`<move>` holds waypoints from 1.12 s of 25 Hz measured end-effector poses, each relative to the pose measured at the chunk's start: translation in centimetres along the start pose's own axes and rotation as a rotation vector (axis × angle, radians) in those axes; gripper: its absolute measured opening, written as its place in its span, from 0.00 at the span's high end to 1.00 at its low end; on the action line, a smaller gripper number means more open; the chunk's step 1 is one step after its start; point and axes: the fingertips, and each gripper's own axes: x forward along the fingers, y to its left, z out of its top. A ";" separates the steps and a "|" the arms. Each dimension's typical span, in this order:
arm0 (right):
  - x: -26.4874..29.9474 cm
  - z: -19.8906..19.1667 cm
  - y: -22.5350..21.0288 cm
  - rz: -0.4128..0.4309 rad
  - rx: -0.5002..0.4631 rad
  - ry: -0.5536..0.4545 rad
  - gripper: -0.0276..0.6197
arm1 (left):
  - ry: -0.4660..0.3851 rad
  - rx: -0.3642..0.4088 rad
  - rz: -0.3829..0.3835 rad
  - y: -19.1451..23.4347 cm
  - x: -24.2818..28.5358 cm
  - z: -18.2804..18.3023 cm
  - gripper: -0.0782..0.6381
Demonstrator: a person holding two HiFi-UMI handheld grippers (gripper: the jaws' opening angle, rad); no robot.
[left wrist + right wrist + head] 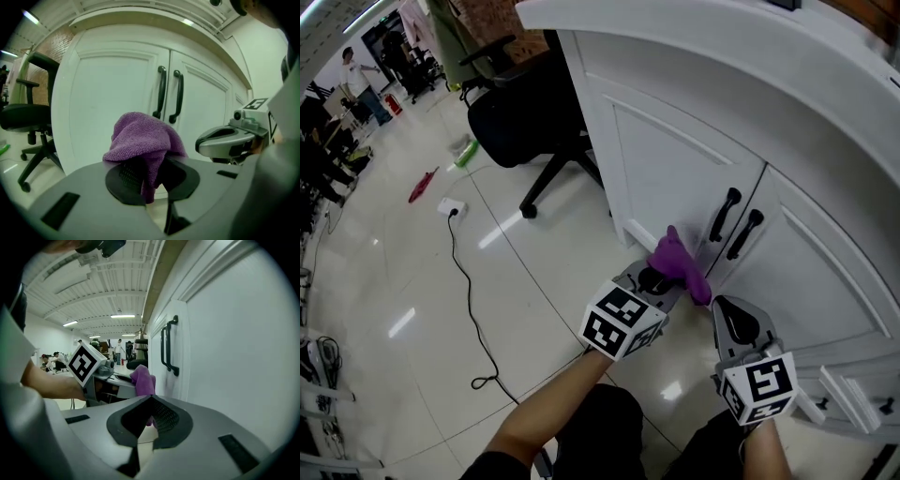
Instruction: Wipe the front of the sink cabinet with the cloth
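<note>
The white sink cabinet has two doors with black handles. A purple cloth sits bunched close to the left door's lower edge, and my left gripper is shut on it. In the left gripper view the cloth rises out of the left gripper, in front of the door handles. My right gripper hangs just right of the cloth, below the handles, and does not touch it. In the right gripper view the right gripper is shut and holds nothing; the cloth shows beyond it.
A black office chair stands left of the cabinet. A white power strip and its black cable lie on the glossy tiled floor. A red item and a green item lie further off. People stand far back.
</note>
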 end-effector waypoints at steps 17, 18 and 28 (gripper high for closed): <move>-5.9 23.0 10.9 0.204 0.017 0.078 0.96 | -0.042 -0.200 0.235 -2.4 -21.4 17.3 0.81; -6.7 24.6 11.3 0.209 0.015 0.078 0.96 | -0.046 -0.211 0.241 -3.2 -22.6 18.6 0.81; -18.2 38.5 14.8 0.316 -0.008 0.030 0.96 | -0.041 -0.234 0.300 -13.4 -33.9 30.9 0.81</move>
